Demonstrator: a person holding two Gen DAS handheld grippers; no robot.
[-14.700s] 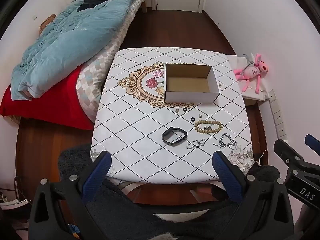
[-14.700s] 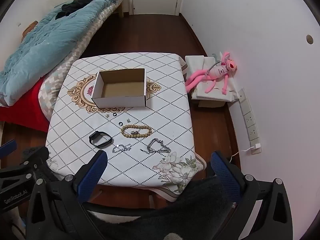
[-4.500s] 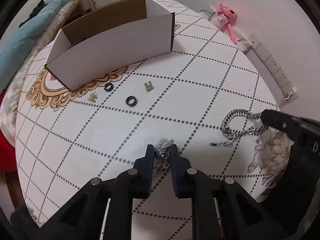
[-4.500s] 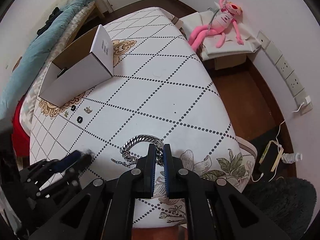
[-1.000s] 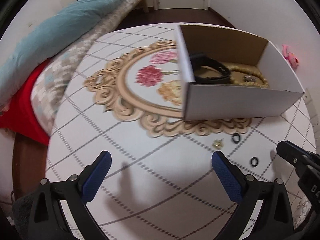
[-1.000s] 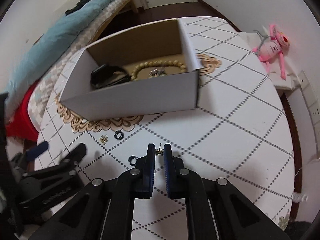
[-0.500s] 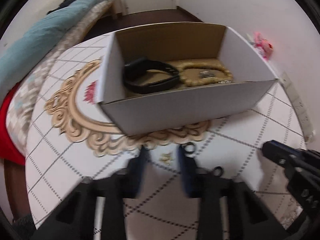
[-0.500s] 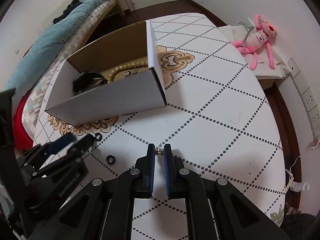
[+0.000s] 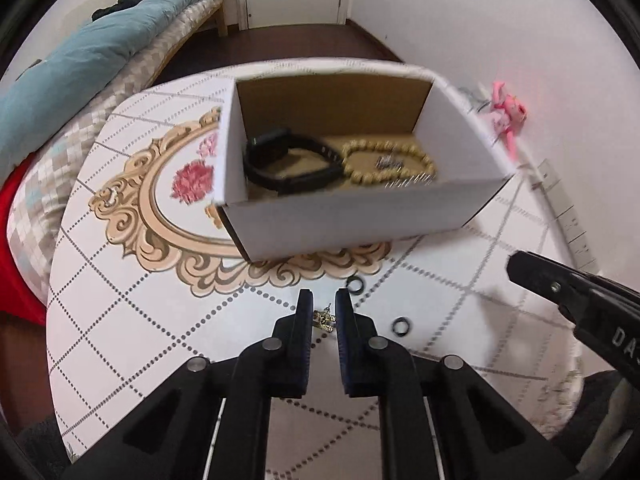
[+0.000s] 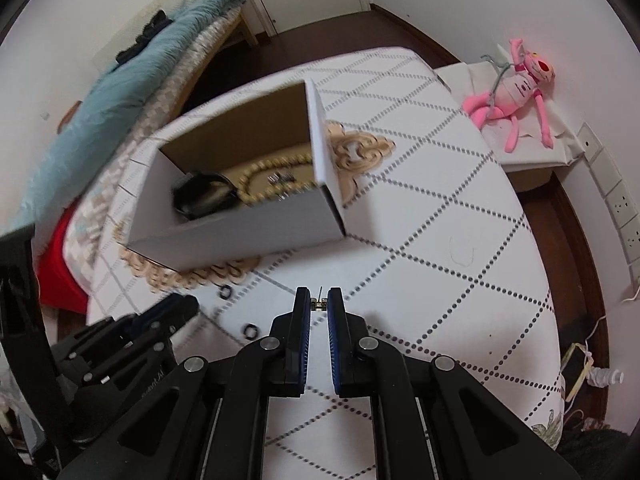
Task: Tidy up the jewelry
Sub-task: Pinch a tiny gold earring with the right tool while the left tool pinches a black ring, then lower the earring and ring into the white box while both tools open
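Two grippers each pinch a gold earring: left gripper [image 9: 323, 309] at lower centre, right gripper [image 10: 319, 303] likewise; lift both gently, release over box [image 9: 360, 216].

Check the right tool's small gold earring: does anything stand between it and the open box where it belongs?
Only the box's own near wall. The right tool, pinching the gold earring, must lift it over that wall. Two black rings lie off to the left.

Ahead of the left gripper [image 9: 323, 307] sits the box [image 9: 360, 220] (watch band [image 9: 288, 164] and bead bracelet [image 9: 388, 162] inside); two rings [image 9: 356, 285] lie right of it.
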